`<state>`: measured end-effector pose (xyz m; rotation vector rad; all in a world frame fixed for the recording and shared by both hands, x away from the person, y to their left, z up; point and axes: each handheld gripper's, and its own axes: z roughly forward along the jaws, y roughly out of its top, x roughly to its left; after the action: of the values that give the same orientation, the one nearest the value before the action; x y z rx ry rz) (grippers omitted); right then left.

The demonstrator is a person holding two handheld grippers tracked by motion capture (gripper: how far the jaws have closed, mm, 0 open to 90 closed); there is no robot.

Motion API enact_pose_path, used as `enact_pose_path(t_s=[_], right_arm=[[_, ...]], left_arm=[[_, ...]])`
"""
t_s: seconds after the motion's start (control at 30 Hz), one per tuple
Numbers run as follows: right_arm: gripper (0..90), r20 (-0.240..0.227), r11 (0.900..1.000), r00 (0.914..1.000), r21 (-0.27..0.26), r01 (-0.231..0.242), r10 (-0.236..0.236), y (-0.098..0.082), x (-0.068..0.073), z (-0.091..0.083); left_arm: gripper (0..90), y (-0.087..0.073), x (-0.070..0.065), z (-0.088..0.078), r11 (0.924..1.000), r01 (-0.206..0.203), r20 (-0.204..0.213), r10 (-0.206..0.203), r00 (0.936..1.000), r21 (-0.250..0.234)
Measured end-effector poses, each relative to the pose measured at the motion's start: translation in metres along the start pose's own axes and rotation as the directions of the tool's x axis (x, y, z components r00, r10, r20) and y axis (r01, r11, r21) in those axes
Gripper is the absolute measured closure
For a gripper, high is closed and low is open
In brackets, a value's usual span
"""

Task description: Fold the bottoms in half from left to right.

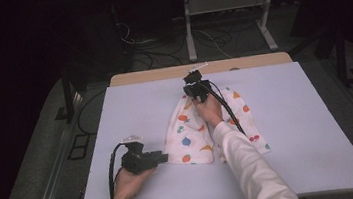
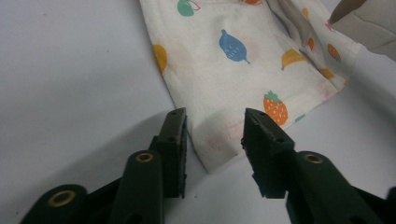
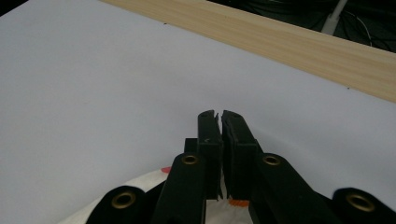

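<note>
A pale bench stands in a dark room, bare on both sides of a fruit-print cloth at its middle. The left hand-held gripper straddles the cloth's near corner, jaws apart. The right hand-held gripper pinches the far edge.

1 cloth, 2 claws
</note>
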<state>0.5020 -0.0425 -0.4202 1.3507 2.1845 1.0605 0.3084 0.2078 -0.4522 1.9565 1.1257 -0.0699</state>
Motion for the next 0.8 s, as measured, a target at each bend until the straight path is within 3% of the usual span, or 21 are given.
enact_pose_path(t_s=[0.13, 0.37, 0.8], right_arm=[[85.3, -0.004, 1.000, 1.0000, -0.003, -0.001, 0.001, -0.0005, -0.0004, -0.0004], [85.3, -0.007, 1.000, 1.0000, -0.005, -0.004, 0.004, -0.0013, -0.0002, -0.0012], [85.3, -0.021, 1.000, 0.9997, -0.015, -0.012, 0.011, -0.0017, -0.0015, -0.0049]], left_arm=[[70.7, -0.0002, 0.0015, 0.0010, 0.9999, 0.004, 0.016, -0.005, 0.9999, 0.015], [84.8, 0.0003, 0.0013, 0.0039, 0.9997, -0.001, 0.004, 0.001, 1.0000, 0.023], [87.2, 0.0006, -0.0041, 0.0052, 0.9983, -0.035, 0.014, 0.035, 0.9993, 0.047]])
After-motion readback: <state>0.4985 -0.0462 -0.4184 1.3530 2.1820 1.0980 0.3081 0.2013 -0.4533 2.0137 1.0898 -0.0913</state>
